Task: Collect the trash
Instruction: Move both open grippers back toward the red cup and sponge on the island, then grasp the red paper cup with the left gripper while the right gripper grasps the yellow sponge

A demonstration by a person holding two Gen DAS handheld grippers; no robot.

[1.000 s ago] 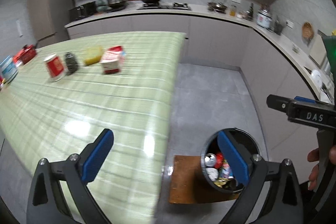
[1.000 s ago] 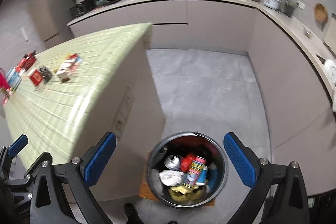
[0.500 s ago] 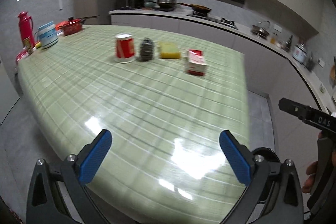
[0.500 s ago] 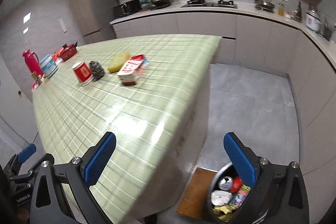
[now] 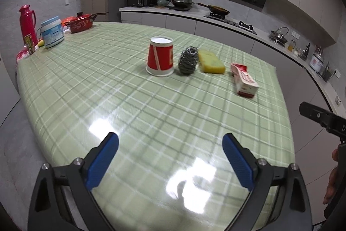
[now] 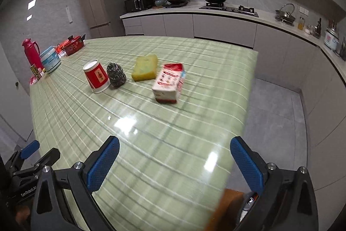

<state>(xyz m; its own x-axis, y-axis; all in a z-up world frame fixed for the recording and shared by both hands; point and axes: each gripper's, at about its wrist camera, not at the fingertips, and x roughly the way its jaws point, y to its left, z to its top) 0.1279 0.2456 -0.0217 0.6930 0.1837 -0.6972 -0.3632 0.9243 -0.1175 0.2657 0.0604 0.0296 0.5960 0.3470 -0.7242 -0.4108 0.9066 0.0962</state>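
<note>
On the glossy green plaid surface (image 5: 108, 79) a row runs left to right: an upturned red paper cup (image 5: 160, 56) with a white base and unreadable print, a steel-wool scrubber (image 5: 188, 60), a yellow sponge (image 5: 210, 61), and a crumpled red-and-white carton (image 6: 169, 82) lying on its side, its small print illegible. The left gripper (image 5: 170, 160) has just been closing slightly yet stands wide with nothing between its blue ribbed pads (image 5: 101, 160). The right gripper (image 6: 175, 162) is wide and empty too, both near the front edge, well apart from the trash.
</note>
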